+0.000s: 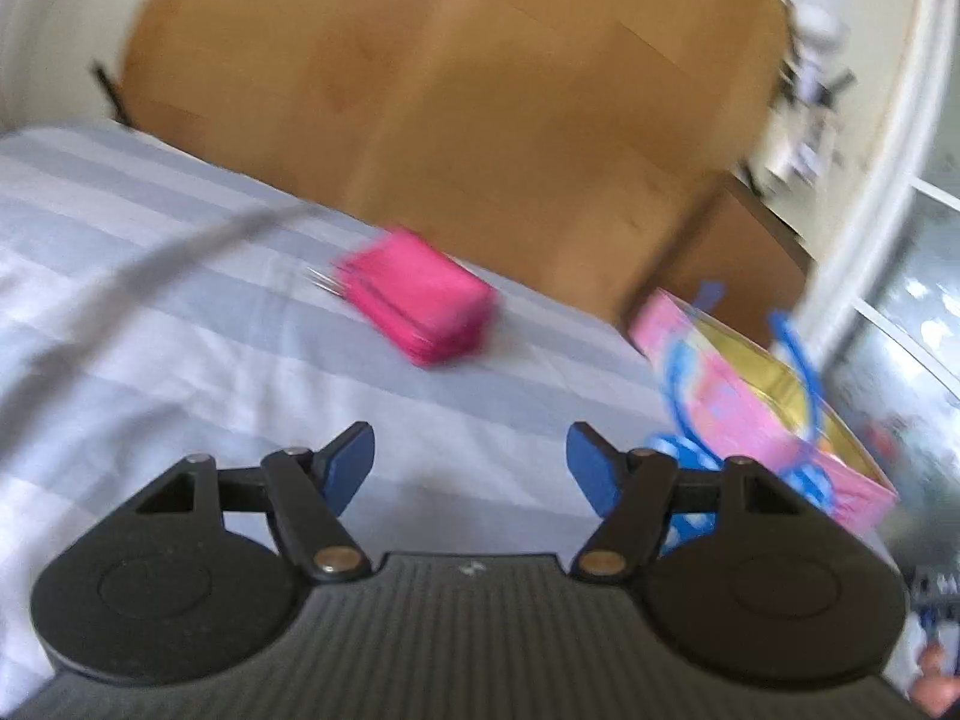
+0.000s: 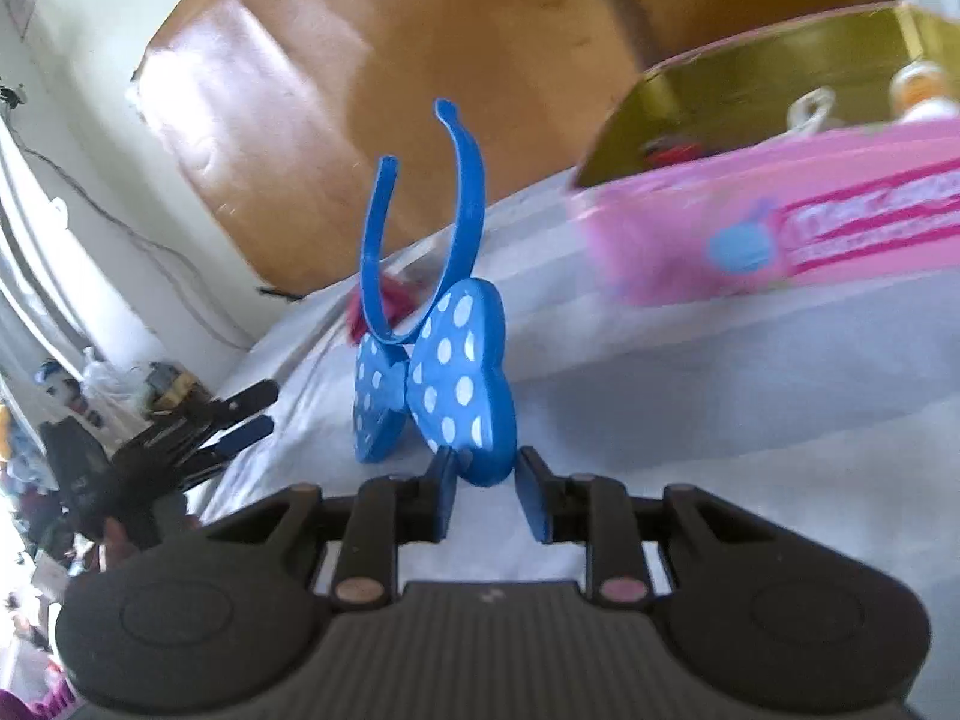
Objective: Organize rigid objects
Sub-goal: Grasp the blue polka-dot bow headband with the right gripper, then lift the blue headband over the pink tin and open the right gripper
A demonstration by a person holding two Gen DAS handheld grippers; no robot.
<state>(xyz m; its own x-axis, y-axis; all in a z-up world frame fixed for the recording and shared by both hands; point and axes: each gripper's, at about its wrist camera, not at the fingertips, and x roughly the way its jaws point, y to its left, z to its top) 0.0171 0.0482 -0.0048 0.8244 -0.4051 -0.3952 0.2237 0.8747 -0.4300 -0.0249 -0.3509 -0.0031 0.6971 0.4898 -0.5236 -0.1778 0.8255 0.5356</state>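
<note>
Only right wrist shows claw [image 2: 487, 483] gripping headband [image 2: 462, 372]

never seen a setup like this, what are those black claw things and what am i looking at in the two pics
They are two hand-held grippers, each with a camera looking forward along its two blue-padded fingers. One picture comes from the left gripper, which is open and empty. The other comes from the right gripper, whose fingers sit on either side of the bottom edge of a blue polka-dot bow headband; it looks gripped. Everything lies on a striped bedsheet: a pink pouch and an open pink box with small items inside, too blurred to name.
</note>
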